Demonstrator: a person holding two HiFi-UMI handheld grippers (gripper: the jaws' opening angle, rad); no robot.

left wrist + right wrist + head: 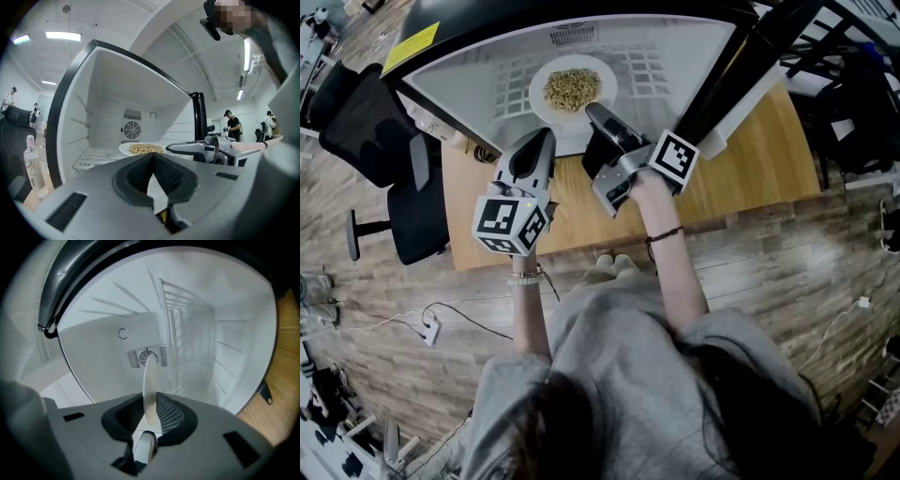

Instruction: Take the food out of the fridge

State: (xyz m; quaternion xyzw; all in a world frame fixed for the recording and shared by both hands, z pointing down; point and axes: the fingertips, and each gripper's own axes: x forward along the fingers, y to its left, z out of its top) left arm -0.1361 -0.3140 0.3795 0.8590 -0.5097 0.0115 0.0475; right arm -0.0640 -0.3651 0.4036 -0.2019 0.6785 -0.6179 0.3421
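Note:
A white plate (546, 101) heaped with brownish food (572, 87) sits on the shelf inside the open fridge (469, 70). My right gripper (595, 112) reaches into the fridge and is shut on the plate's near rim. In the right gripper view the plate (150, 380) shows edge-on, clamped between the jaws of the right gripper (151, 401). My left gripper (546, 133) hovers just outside the fridge opening, left of the plate, shut and holding nothing. In the left gripper view the food (146, 148) lies beyond the left gripper (153, 155), with the right gripper (171, 148) at the plate's right side.
The fridge stands on a wooden table (750, 159), its black door (750, 66) swung open to the right. A white grid shelf (511, 84) lies under the plate. A black office chair (375, 141) stands at the left. A bottle (32, 164) stands left of the fridge.

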